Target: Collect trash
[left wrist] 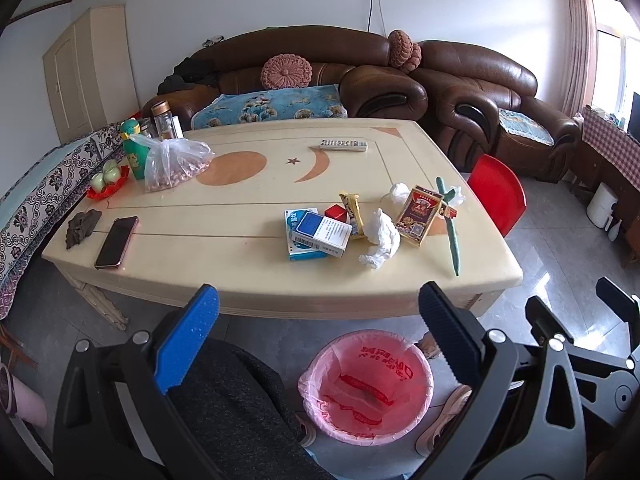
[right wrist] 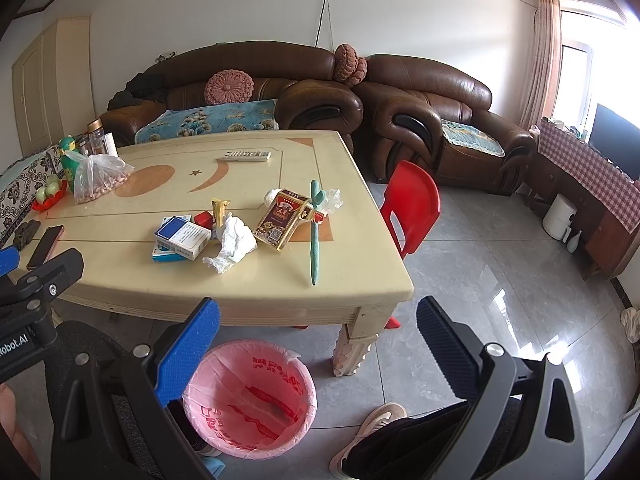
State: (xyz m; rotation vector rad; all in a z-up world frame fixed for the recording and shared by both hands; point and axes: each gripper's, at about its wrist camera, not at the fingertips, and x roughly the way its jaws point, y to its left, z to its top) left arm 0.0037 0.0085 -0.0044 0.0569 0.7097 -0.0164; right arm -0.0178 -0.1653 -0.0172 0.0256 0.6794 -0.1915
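1. My left tongs (left wrist: 318, 334) hang short of the near edge of the table (left wrist: 248, 280), fingers spread wide apart with nothing between them.
2. My right tongs (right wrist: 318, 340) sit just to the right of them, also wide apart and empty, above the floor by the table's near right corner.
3. The trash lies in a loose cluster on the near right part of the table: a crumpled white tissue (left wrist: 380, 238) in the middle, a blue-and-white cigarette box (left wrist: 322, 234) just to its left lying on a flatter blue packet (left wrist: 296, 254), and a small red box (left wrist: 335, 212) behind them.
4. A yellow snack wrapper (left wrist: 353, 214) stands between the red box and the tissue.
5. A dark red cigarette carton (left wrist: 420, 216) lies tilted to the tissue's right, with another wad of white tissue (left wrist: 399, 192) behind it and crumpled clear plastic (left wrist: 458, 196) at its far right.
6. A long green stick-like thing (left wrist: 452, 236) runs along the table's right edge.
7. The pink-lined bin (left wrist: 366, 388) stands on the floor below the table's near edge, between my two tongs; some red scrap lies at its bottom.
8. Farther left on the table I see a phone (left wrist: 117, 242), a bag of nuts (left wrist: 176, 164) and a remote (left wrist: 343, 145).
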